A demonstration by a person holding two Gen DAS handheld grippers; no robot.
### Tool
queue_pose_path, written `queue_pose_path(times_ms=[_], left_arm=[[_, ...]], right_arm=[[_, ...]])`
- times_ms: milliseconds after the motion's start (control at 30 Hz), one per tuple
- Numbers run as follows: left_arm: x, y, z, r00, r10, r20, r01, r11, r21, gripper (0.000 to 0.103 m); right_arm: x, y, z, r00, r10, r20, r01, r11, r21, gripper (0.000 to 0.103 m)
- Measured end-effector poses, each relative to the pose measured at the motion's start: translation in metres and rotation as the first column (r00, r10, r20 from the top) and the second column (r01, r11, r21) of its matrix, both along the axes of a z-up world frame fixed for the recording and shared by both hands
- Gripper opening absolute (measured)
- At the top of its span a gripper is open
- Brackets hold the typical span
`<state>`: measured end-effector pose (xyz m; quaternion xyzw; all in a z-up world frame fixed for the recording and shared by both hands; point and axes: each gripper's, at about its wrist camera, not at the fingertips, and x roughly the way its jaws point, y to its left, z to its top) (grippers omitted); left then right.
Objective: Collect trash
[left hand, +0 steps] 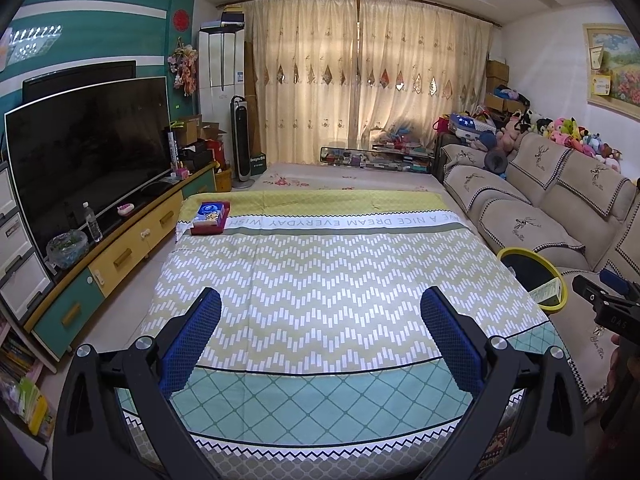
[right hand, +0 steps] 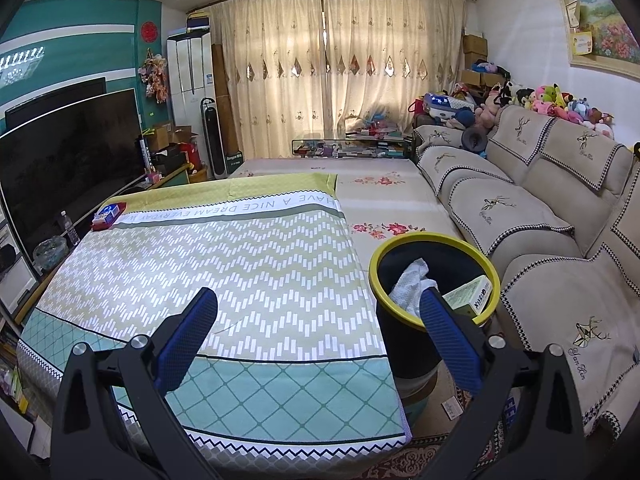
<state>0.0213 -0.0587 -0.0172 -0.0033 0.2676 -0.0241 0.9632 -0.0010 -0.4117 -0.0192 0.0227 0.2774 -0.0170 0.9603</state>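
A black trash bin with a yellow rim (right hand: 434, 240) stands between the cloth-covered table (right hand: 240, 264) and the sofa; it holds a crumpled white tissue (right hand: 410, 282) and a green-and-white carton (right hand: 470, 292). The bin also shows in the left wrist view (left hand: 560, 276). My right gripper (right hand: 318, 312) is open and empty, its right finger just in front of the bin. My left gripper (left hand: 320, 312) is open and empty above the near part of the table (left hand: 320, 276). The right gripper shows at the left wrist view's right edge (left hand: 608, 300).
A red tray with a blue tissue pack (left hand: 211, 217) sits at the table's far left corner, also in the right wrist view (right hand: 108, 215). A TV (left hand: 88, 152) on a cabinet stands left, a beige sofa (right hand: 540, 216) right. A small card (right hand: 452, 406) lies on the floor.
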Motion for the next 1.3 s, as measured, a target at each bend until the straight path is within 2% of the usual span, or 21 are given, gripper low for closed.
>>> queue_pose_path(times_ms=[1300], left_arm=[[0.0043, 0.0008, -0.0060, 1.000, -0.009, -0.006, 0.009, 1.000, 0.011, 0.098]], right_arm=[[0.0011, 0.0009, -0.0040, 1.000, 0.002, -0.009, -0.002, 1.000, 0.005, 0.096]])
